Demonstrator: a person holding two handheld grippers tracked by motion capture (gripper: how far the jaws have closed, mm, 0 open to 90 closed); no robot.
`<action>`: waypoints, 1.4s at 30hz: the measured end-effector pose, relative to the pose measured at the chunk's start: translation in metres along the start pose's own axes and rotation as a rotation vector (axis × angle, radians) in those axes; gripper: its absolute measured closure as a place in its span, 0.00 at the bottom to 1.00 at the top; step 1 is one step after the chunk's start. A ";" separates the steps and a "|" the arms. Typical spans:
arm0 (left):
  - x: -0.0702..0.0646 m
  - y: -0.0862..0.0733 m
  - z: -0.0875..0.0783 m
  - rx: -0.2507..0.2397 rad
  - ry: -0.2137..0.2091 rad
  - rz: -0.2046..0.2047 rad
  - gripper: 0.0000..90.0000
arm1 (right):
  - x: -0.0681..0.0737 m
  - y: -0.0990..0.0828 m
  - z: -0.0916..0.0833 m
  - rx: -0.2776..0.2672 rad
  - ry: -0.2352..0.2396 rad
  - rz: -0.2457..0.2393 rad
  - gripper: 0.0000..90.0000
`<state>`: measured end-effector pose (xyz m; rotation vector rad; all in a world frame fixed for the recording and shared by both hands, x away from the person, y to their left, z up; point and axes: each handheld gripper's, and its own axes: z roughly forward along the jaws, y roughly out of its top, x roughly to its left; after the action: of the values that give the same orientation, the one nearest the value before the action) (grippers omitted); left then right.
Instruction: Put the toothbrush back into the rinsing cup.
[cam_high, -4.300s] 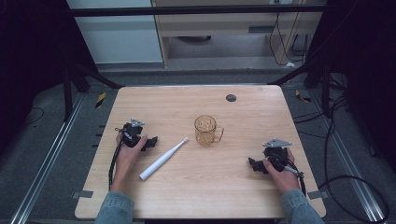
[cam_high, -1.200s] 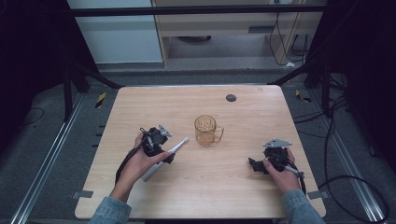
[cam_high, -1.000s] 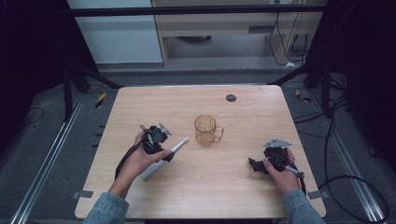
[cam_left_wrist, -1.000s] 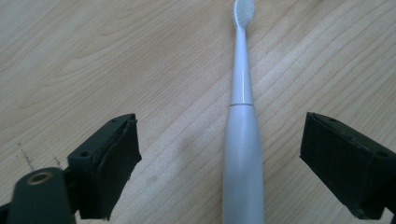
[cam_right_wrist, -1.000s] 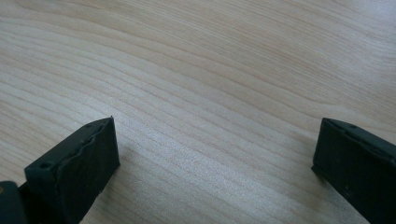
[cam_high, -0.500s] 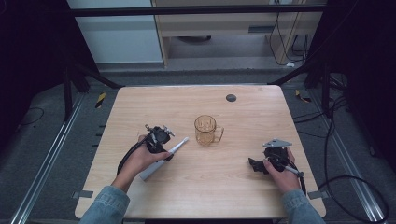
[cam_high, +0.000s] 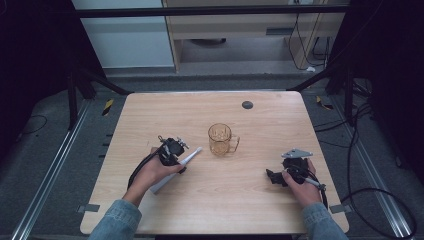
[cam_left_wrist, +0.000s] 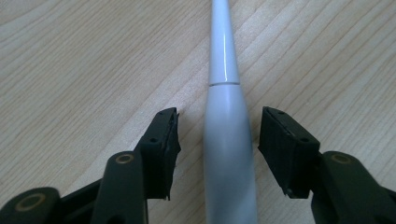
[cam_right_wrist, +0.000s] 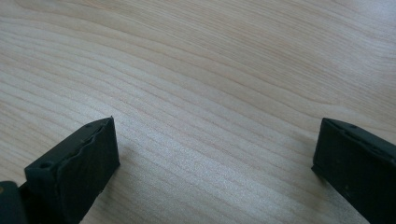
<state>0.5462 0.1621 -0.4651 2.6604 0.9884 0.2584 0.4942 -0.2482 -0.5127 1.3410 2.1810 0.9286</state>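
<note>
Lying flat on the wooden table (cam_high: 150, 115), a white electric toothbrush (cam_high: 176, 170) sits just left of the glass mug (cam_high: 220, 139), its slim end aimed up towards the mug's base. In the high view the left gripper (cam_high: 176, 161) rests over the toothbrush's middle, left of the mug, with the person's left hand (cam_high: 152, 172) behind it. The right gripper (cam_high: 274, 178) sits low on the table, well to the right of the mug and nearer the person, held in the right hand (cam_high: 300, 185). A small dark disc (cam_high: 247, 104) lies beyond the mug, near the far edge.

The left gripper view looks along the toothbrush (cam_left_wrist: 226, 140), which runs straight up between the two black jaws. The left gripper (cam_left_wrist: 218, 133) has just been closing, with the thick handle between the jaws; a sliver of table shows on each side of the handle, so the pads do not press on it yet.

The right gripper view shows the right gripper (cam_right_wrist: 212, 149) with its jaws spread wide over bare wood grain, nothing between them.
</note>
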 end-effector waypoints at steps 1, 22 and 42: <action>0.000 0.000 0.000 0.002 -0.002 0.002 0.55 | 0.000 0.000 0.000 0.000 0.000 0.000 0.00; 0.002 0.001 0.002 0.019 -0.056 -0.003 0.71 | 0.000 0.000 0.000 0.000 0.000 0.000 0.00; 0.011 -0.006 -0.045 -0.132 -0.003 -0.042 0.75 | 0.000 0.000 0.000 0.000 0.000 0.001 0.00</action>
<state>0.5387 0.1830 -0.4239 2.5177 0.9894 0.3004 0.4942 -0.2481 -0.5128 1.3422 2.1806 0.9294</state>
